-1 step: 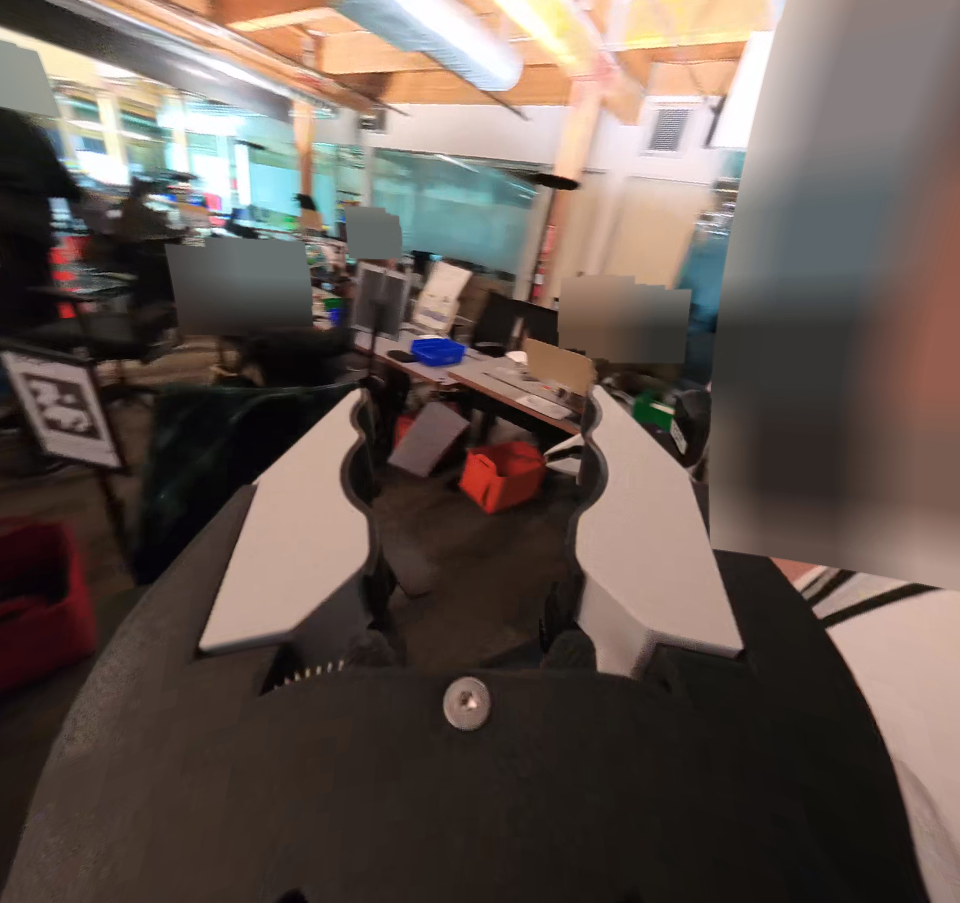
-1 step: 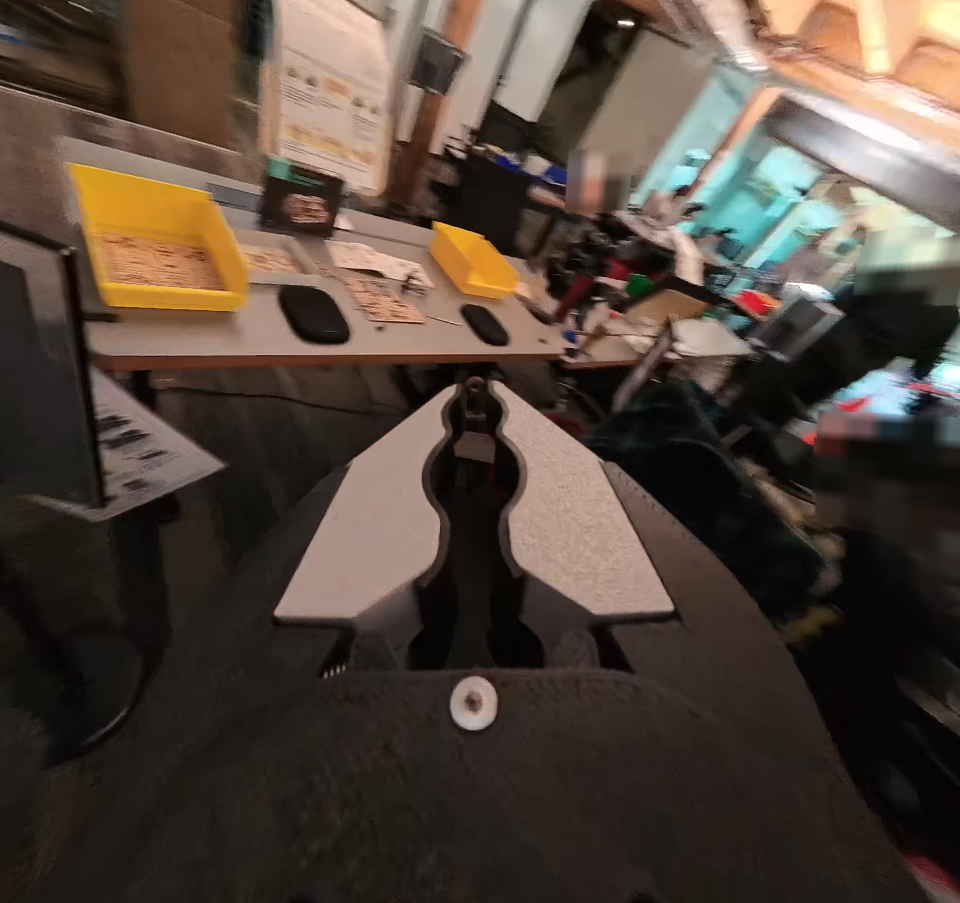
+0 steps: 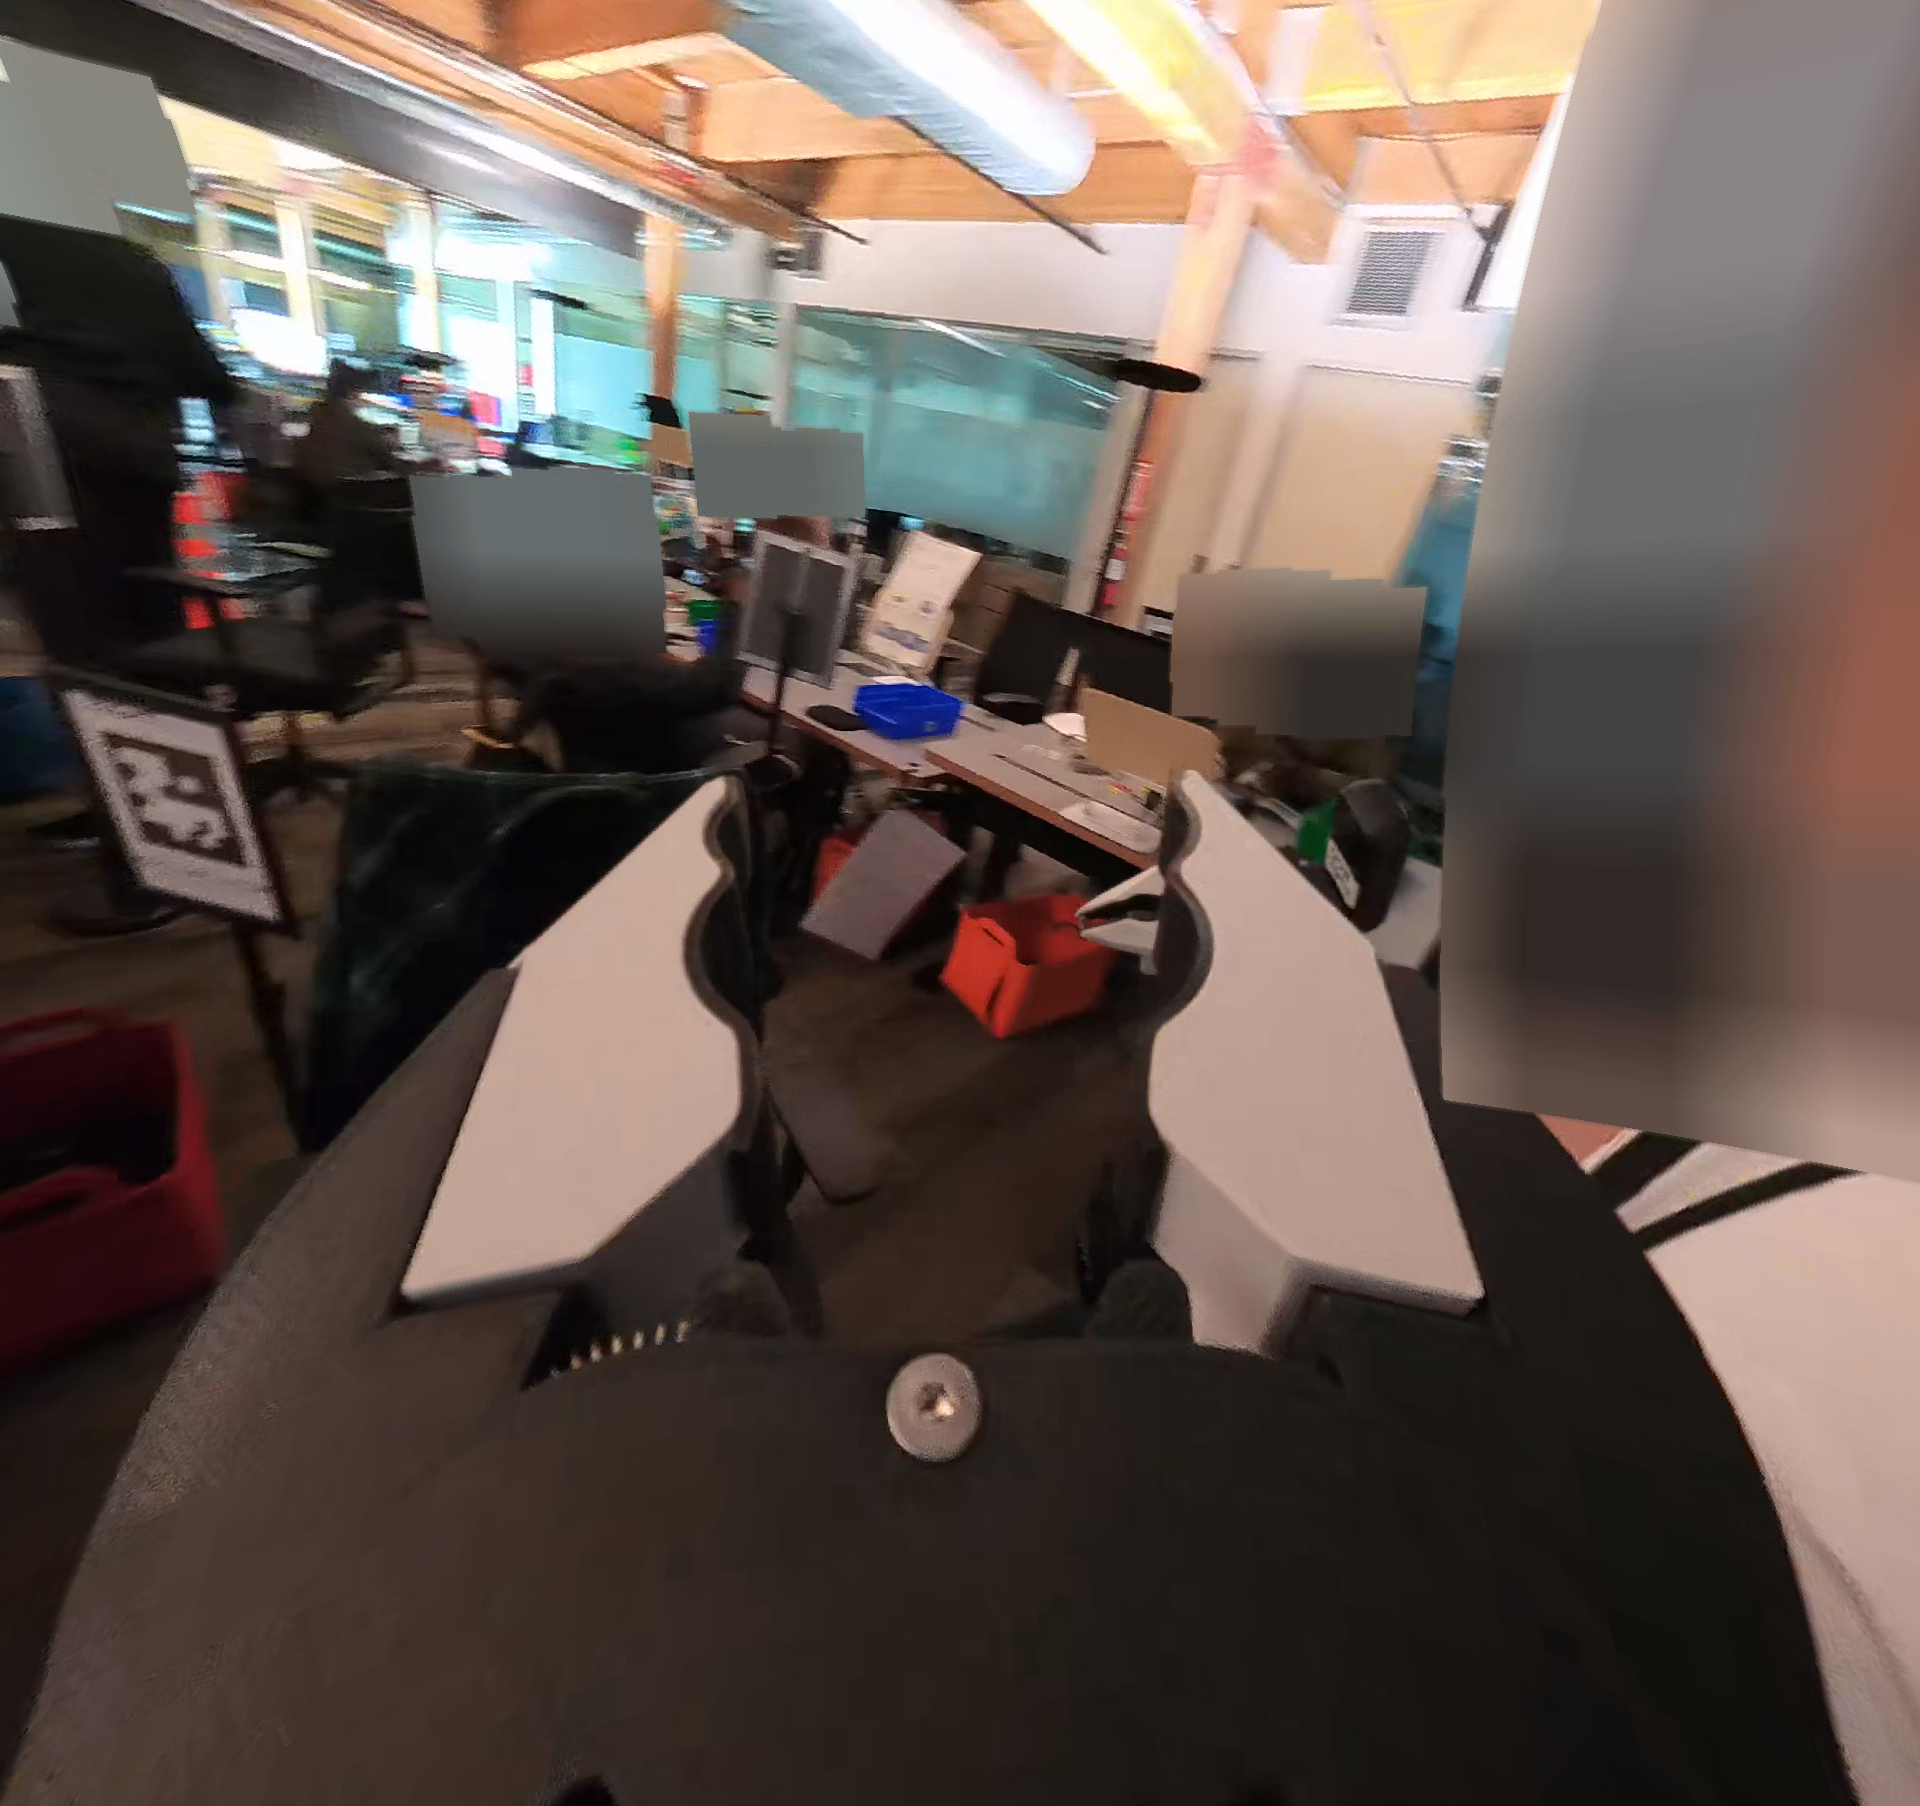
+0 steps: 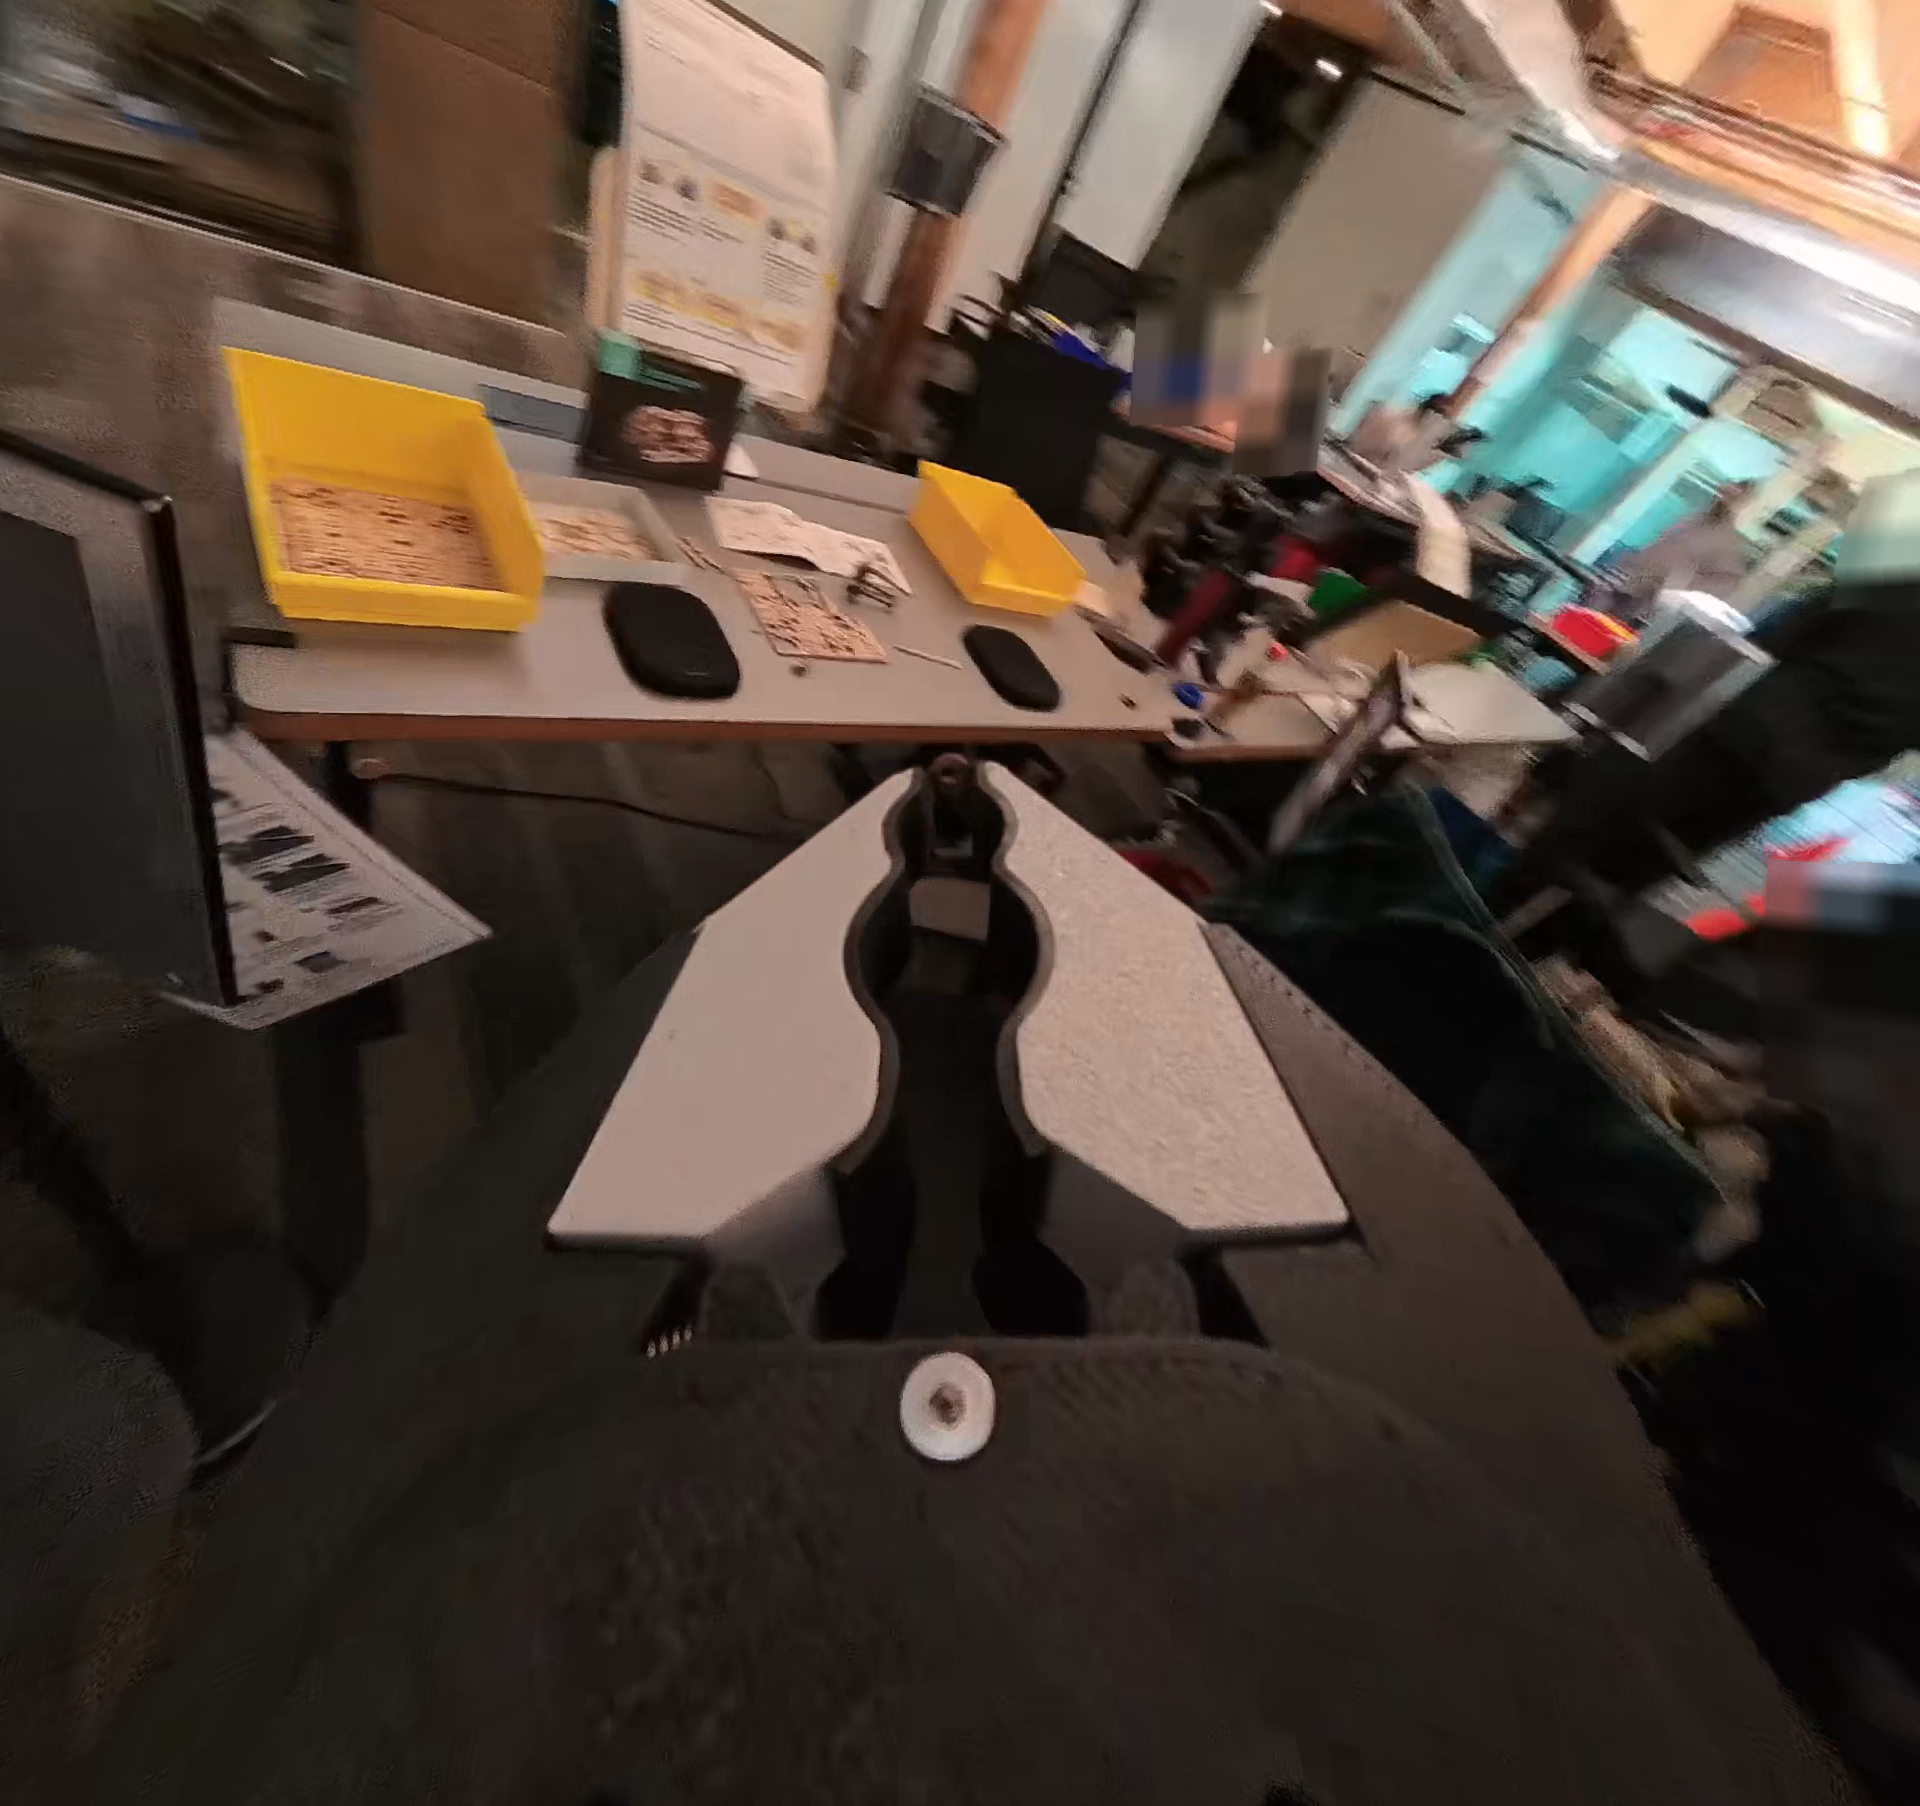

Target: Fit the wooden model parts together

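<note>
The left gripper [image 3: 951,821] is raised off the work, its two grey fingers spread wide apart with nothing between them; beyond them lie a blue bin [image 3: 907,712] on a far desk and an orange bin [image 3: 1029,961] on the floor. The right gripper [image 4: 951,790] has its fingers drawn nearly together at the tips, and nothing can be made out between them.

It points toward a grey table [image 4: 582,686] that stands well away from both grippers. On that table sits a large yellow bin [image 4: 384,499] holding a wooden parts sheet [image 4: 379,535] (the picture is too blurred to show single pieces). Another wooden sheet [image 4: 816,618] lies flat on the tabletop between two black oval pads [image 4: 670,639], and a smaller yellow bin [image 4: 997,535] stands farther right. A black picture stand [image 4: 660,426] rises behind the sheets.
</note>
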`<state>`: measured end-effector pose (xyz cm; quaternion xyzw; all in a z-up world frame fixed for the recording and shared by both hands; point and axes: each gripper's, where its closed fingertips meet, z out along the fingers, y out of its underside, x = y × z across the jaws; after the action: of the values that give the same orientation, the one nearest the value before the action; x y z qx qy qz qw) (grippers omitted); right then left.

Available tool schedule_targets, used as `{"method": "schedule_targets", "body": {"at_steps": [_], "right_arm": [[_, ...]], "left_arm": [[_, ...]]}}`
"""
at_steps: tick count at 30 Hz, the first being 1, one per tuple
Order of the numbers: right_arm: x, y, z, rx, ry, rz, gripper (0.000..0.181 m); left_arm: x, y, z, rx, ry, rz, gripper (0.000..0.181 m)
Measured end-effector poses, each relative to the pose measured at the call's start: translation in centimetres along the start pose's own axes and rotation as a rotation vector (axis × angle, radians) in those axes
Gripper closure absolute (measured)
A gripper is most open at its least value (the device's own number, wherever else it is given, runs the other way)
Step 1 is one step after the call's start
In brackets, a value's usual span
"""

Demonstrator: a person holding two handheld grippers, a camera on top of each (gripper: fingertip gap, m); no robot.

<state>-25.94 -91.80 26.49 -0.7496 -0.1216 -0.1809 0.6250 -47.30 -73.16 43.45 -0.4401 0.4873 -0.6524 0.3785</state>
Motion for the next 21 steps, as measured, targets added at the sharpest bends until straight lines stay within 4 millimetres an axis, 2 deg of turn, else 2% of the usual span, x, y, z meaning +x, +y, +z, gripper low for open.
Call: {"method": "schedule_targets", "body": {"at_steps": [3,6,8,10,12,14,17,19,21], "right_arm": [[3.5,0.7,3.8,0.055,-0.114,0.005,0.175],[5.4,0.6,9.3,0.116,-0.226,0.037,0.175],[5.9,-0.1,13.5,0.156,-0.305,0.096,0.175],[5.4,-0.9,17.8,0.178,-0.418,0.116,0.175],[5.9,-1.3,22.1,0.155,-0.479,0.088,0.175],[7.3,-1.8,26.1,0.143,-0.520,0.005,0.175],[9.5,-1.5,31.9,0.108,-0.562,-0.067,0.174],[10.2,-0.7,35.8,0.103,-0.616,-0.042,0.175],[9.6,0.8,39.7,0.095,-0.676,-0.008,0.175]], "left_arm": [[0.4,-0.1,0.7,-0.010,-0.161,-0.001,0.101],[0.3,-0.4,-0.2,0.001,-0.343,0.042,0.100],[-0.6,-0.6,-1.9,0.017,-0.494,0.099,0.101],[-1.7,-0.5,-3.4,0.049,-0.607,0.118,0.103],[-3.2,-0.3,-4.9,0.066,-0.704,0.107,0.102],[-4.8,-0.7,-6.3,0.065,-0.803,0.117,0.101],[-7.6,-2.8,-8.7,0.081,-0.970,0.163,0.104],[-9.6,-3.9,-8.8,0.089,-1.011,0.160,0.106],[-12.1,-3.9,-7.8,0.070,-1.030,0.132,0.106]]}}
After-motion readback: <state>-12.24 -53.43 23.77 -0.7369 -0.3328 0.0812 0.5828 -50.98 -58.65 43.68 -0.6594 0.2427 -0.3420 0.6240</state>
